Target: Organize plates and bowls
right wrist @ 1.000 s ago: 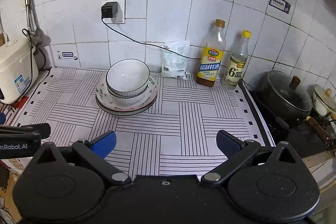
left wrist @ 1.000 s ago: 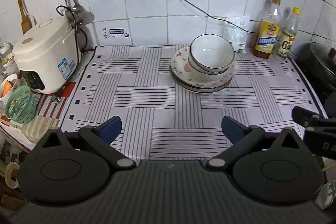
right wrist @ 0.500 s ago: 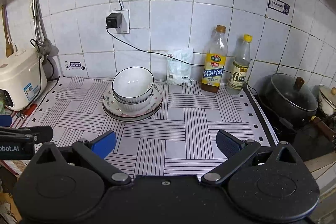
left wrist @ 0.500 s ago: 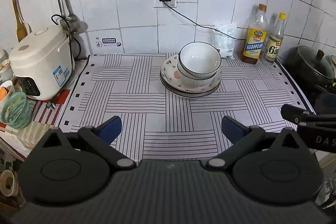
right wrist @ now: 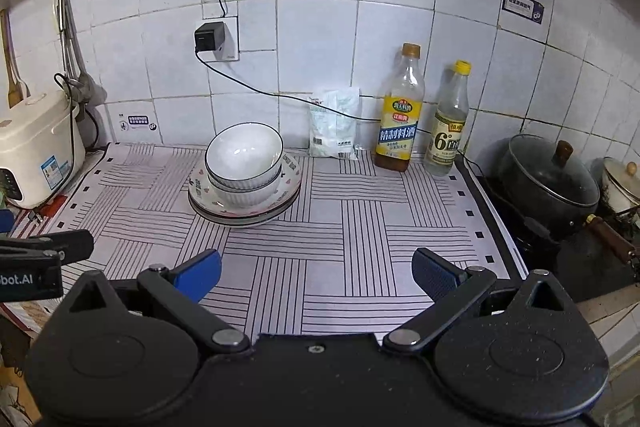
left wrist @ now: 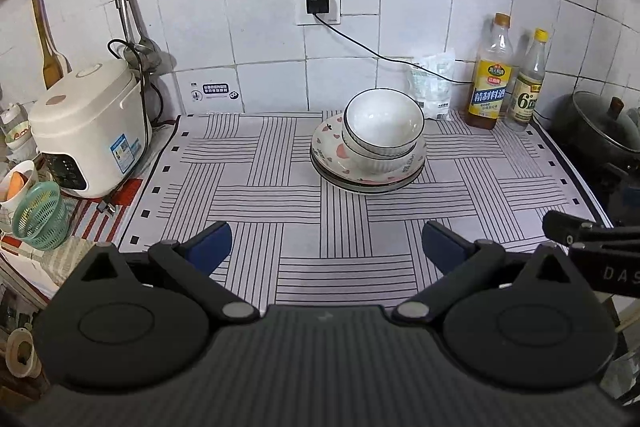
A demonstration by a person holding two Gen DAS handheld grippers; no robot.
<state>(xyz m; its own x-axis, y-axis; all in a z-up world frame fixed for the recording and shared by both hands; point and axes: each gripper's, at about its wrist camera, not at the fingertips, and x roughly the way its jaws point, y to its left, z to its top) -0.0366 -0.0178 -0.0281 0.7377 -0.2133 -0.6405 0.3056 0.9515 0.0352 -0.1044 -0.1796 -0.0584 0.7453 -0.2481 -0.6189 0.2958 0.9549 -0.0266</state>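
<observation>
Since the earlier frames both cameras have been drawn back and raised: the stack of dishes sits smaller and farther off in each view, and more of the tiled wall is taken in. The stack itself has not been shifted on the striped mat.

At the far left of the bench (left wrist: 280,259) a white rice cooker (left wrist: 86,131) is seen, well apart from the dishes. The left claw (left wrist: 326,245) is held wide, nothing between its blue pads, over the near edge of the mat. Beyond it, toward the back of the bench, 2 white bowls (left wrist: 382,131) are nested one inside the other, and they rest on the plates (left wrist: 332,157), of which at least 2 can be counted by their rims. The right claw (right wrist: 316,273) is likewise spread wide and empty, near the front edge; the stack lies ahead of it and to its left. Further right, 2 bottles (right wrist: 400,123) stand by the wall, and a lidded black pot (right wrist: 548,179) is set on the stove.

The dishes are judged to be glazed ceramic: stiff, fairly heavy, slippery and easily chipped. The top bowl is best taken at its rim, 1 pad inside and 1 outside, and lifted straight up so the lower bowl is not dragged. The plates offer only a thin edge, so a firm pinch at the raised lip would be needed.
</observation>
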